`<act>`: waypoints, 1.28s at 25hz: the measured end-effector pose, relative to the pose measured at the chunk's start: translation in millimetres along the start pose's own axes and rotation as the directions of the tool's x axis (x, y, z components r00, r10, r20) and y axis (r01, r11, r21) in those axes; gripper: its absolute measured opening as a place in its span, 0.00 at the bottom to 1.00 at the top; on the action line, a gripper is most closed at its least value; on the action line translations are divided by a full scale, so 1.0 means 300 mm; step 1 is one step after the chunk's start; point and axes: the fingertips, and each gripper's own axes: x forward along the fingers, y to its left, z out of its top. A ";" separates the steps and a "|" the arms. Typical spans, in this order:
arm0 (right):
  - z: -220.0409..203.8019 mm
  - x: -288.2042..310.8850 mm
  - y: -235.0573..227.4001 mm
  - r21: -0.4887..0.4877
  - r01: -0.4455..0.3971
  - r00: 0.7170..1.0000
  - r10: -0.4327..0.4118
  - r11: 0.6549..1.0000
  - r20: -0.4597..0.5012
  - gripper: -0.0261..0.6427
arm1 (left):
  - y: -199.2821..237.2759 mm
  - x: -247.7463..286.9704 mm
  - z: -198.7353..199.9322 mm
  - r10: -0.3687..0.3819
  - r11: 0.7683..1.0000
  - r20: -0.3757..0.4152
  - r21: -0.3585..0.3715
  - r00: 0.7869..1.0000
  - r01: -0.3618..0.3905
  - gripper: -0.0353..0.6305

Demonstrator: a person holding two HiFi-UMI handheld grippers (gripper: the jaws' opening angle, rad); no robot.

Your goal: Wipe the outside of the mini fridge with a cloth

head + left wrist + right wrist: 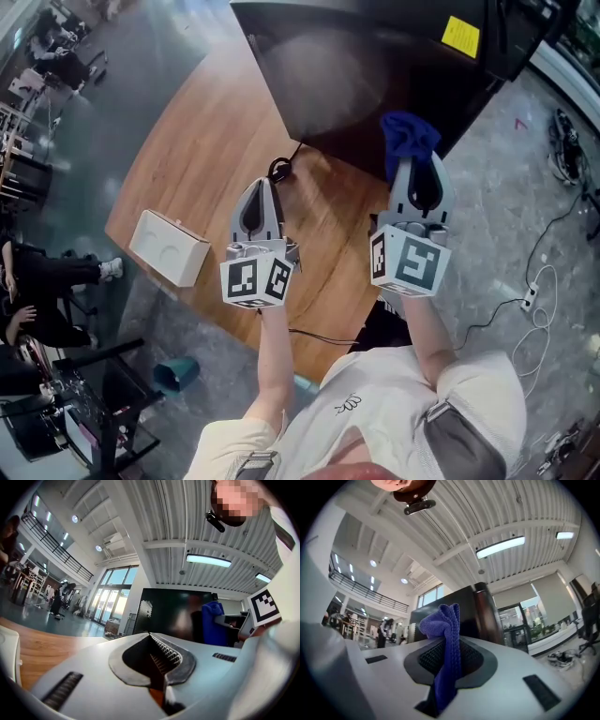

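The glossy black mini fridge [375,84] is running off-frame. The right gripper [418,167] is pinching a ribbed blue cloth [407,134]; the left gripper [265,187] is sitting closed, empty.

Your wooden table [206,159] bears the mini fridge [356,75], a black cable [278,171] just beside it, and a white box [169,247] well apart from it.
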 end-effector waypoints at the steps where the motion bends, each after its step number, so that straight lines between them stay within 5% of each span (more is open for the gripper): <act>1: -0.009 0.028 0.076 0.009 -0.051 0.999 0.050 0.999 0.014 0.13 | 0.014 -0.004 -0.003 0.010 1.000 0.000 -0.004 1.000 -0.010 0.06; 5: -0.046 0.213 0.332 -0.036 -0.153 0.984 0.155 0.988 0.083 0.13 | 0.060 -0.014 -0.005 0.040 0.999 0.001 -0.006 0.999 -0.040 0.06; 15: -0.245 0.524 0.718 -0.031 -0.243 0.969 0.241 0.970 -0.057 0.13 | 0.215 -0.078 -0.039 0.137 0.990 -0.024 -0.006 0.990 -0.138 0.06; 32: -0.269 0.608 0.692 0.012 -0.137 0.986 0.138 0.991 -0.090 0.13 | 0.336 -0.113 -0.051 0.207 0.978 -0.026 -0.017 0.978 -0.207 0.06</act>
